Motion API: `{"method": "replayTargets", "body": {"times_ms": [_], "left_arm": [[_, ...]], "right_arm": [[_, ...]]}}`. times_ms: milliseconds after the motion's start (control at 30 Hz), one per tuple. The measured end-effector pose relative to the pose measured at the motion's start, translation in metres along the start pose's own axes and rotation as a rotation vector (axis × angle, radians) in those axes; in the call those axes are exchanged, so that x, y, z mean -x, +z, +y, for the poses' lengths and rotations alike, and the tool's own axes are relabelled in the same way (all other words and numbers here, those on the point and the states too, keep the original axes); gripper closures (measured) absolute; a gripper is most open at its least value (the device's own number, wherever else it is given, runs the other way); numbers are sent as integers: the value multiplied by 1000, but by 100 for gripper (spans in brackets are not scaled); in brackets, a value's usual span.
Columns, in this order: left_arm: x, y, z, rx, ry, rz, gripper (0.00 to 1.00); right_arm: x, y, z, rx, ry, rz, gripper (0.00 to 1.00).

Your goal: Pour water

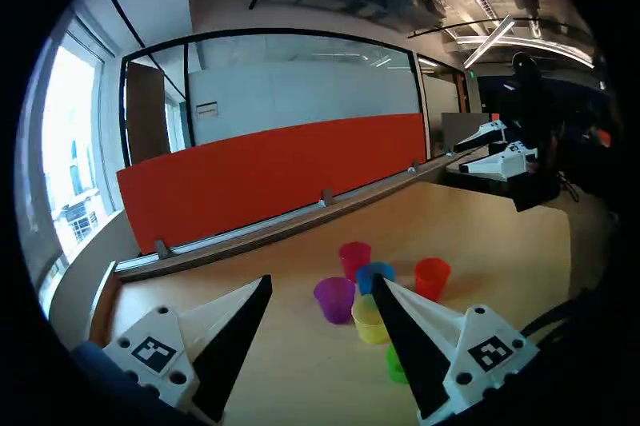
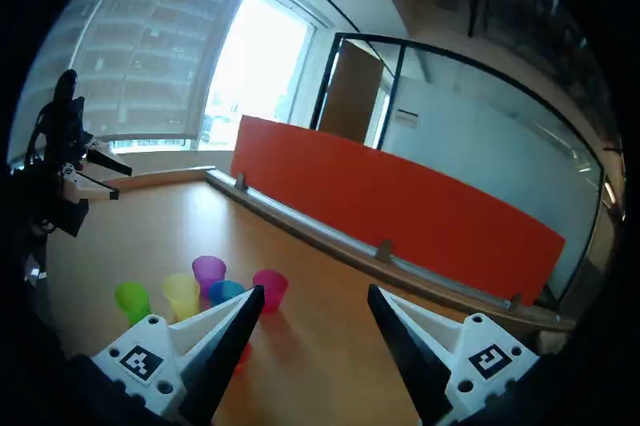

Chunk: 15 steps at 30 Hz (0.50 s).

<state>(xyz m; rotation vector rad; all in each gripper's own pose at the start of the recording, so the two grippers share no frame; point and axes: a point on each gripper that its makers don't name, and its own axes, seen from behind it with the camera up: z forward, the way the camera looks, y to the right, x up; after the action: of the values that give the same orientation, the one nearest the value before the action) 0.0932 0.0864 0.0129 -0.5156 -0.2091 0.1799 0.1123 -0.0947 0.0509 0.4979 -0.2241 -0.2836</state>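
Note:
Several small plastic cups stand in a cluster on the wooden table (image 1: 480,234): pink (image 1: 354,256), blue (image 1: 375,272), red (image 1: 432,276), purple (image 1: 334,298), yellow (image 1: 366,320) and green (image 1: 394,364), the last half hidden by a finger. My left gripper (image 1: 320,280) hovers open just in front of them, holding nothing. In the right gripper view the same cups appear as green (image 2: 132,300), yellow (image 2: 181,294), purple (image 2: 209,270), blue (image 2: 226,292) and pink (image 2: 270,288). My right gripper (image 2: 314,290) is open and empty, to the right of the cluster.
An orange divider panel (image 1: 272,178) with a metal rail runs along the table's far edge. The right gripper (image 1: 496,153) and the person holding it show far right; the left gripper (image 2: 100,170) shows far left. Bare wood (image 2: 320,362) surrounds the cups.

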Motion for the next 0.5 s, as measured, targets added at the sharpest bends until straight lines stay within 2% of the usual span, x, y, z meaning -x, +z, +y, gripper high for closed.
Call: {"method": "replayTargets", "body": {"times_ms": [300,500], "left_arm": [[11,5,19,81,12,-12,8],[22,8,34,150,33,-41,8]], "right_arm": [[0,11,-14,-71,-37,-19,0],[1,19,-23,-125,-38,-37,0]]}}
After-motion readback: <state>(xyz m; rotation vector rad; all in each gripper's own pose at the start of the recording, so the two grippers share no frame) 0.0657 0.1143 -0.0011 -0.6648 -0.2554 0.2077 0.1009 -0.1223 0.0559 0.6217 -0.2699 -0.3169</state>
